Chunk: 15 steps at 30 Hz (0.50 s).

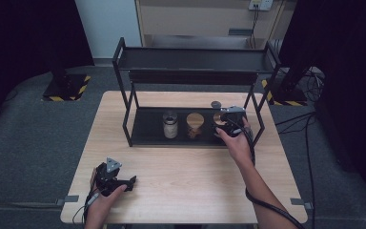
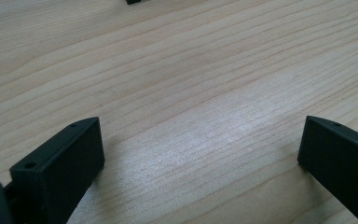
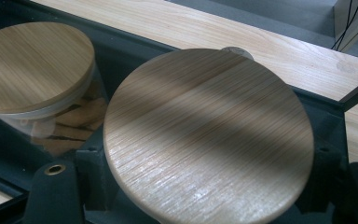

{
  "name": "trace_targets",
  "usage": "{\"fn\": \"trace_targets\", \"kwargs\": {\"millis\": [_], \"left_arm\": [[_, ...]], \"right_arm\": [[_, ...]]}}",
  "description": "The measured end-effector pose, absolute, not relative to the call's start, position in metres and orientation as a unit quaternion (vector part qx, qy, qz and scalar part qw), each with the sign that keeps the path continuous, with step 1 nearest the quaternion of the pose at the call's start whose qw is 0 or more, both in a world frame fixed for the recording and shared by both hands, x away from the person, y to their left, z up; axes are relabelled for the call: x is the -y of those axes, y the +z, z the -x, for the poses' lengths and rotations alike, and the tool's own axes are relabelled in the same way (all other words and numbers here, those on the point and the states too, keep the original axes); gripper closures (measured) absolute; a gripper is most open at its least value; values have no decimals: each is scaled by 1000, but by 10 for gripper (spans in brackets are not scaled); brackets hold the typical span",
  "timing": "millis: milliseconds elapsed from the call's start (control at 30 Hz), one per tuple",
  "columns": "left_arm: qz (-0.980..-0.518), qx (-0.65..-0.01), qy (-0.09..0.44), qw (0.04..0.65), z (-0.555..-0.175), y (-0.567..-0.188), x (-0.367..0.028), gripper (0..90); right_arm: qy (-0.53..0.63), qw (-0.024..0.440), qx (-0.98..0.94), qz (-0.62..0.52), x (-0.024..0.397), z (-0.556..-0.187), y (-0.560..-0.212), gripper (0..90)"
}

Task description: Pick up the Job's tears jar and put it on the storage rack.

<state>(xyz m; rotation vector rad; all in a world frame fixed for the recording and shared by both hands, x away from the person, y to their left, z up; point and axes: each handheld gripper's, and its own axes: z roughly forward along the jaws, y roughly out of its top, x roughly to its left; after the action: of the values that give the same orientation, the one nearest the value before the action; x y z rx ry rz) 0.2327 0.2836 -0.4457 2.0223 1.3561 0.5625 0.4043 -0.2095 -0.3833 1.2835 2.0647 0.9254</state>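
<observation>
Filling the lower centre of the right gripper view, a wood-lidded jar (image 3: 209, 135) sits clamped in the right gripper (image 1: 228, 125) on the black rack's bottom shelf (image 1: 147, 129), probably for lifting out, while the left gripper (image 2: 200, 163) idles wide open over the table (image 2: 177, 70), lower left.

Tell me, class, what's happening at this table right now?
A person works with a gripper in each hand. The right gripper is at the rack's bottom shelf, shut on the right-hand jar just below its wooden lid. Two more jars stand on that shelf: a wooden-lidded jar beside it and a metal-lidded jar further left. The left gripper rests open on the table, holding nothing.
</observation>
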Motion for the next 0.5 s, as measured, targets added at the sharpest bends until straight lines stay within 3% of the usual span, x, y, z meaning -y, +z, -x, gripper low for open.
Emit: {"fn": "trace_targets", "kwargs": {"millis": [500], "left_arm": [[-768,-515,214,316,-233,-446,-284,0]], "right_arm": [[342,265,-761,-483,207,-412,-385,257]]}}
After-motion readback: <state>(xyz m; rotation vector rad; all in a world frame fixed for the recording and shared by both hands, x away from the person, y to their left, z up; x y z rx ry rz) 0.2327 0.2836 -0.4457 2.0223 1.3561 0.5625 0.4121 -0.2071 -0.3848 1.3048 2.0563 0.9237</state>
